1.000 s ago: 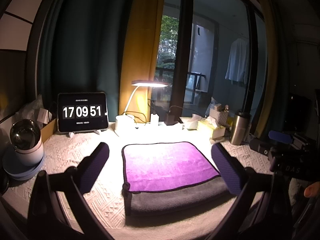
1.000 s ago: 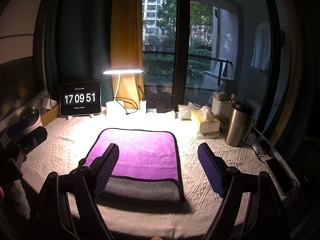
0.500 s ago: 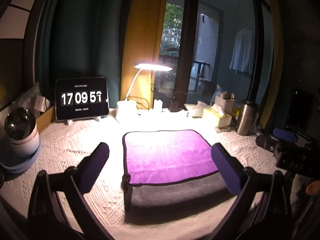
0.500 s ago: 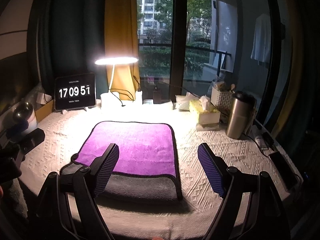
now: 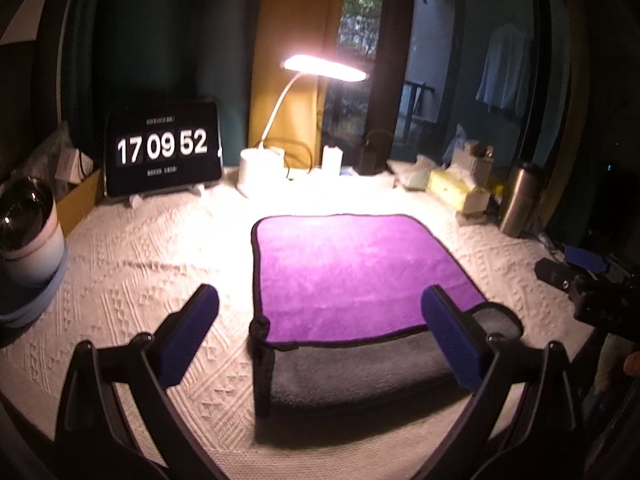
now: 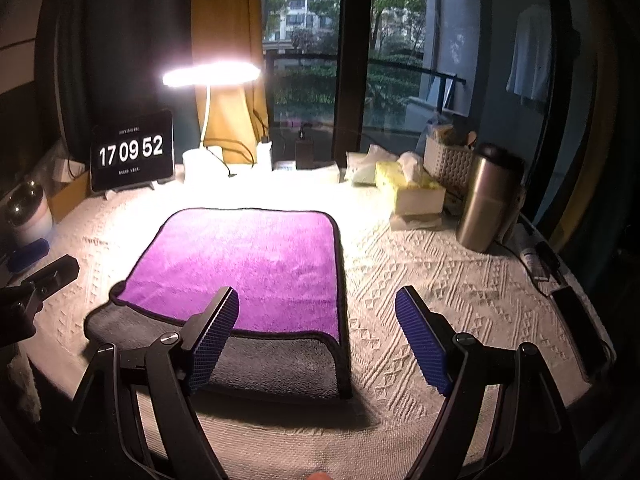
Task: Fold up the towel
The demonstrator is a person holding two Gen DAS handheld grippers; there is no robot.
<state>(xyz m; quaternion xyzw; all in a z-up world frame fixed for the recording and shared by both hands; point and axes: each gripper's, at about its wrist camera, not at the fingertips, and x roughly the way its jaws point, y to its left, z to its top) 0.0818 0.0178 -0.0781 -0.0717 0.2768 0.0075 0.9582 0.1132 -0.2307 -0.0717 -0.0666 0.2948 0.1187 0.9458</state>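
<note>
Left tool [image 5: 320, 322]: its two blue pads are wide apart and hold nothing. It hangs over the near edge of the towel.
Right tool [image 6: 318, 330]: its pads are wide apart too, with nothing between them. Its left pad is over the towel's near right part; its right pad is over the bare cloth.
Towel [image 5: 352, 276]: lies flat in the middle of the worktop [image 5: 152, 280]. It is folded once. The purple side is on top, and a grey strip shows along the near edge.
Worktop: covered with a white bumpy cloth.
Cup [image 6: 486, 200]: shiny metal, stands upright at the right, well apart from the towel.
Tissue box [image 6: 412, 192]: yellow, just left of the cup.
Lamp [image 6: 210, 74]: white, switched on, at the back behind the towel.
Clock [image 6: 132, 152]: back left, shows 17 09 52.
</note>
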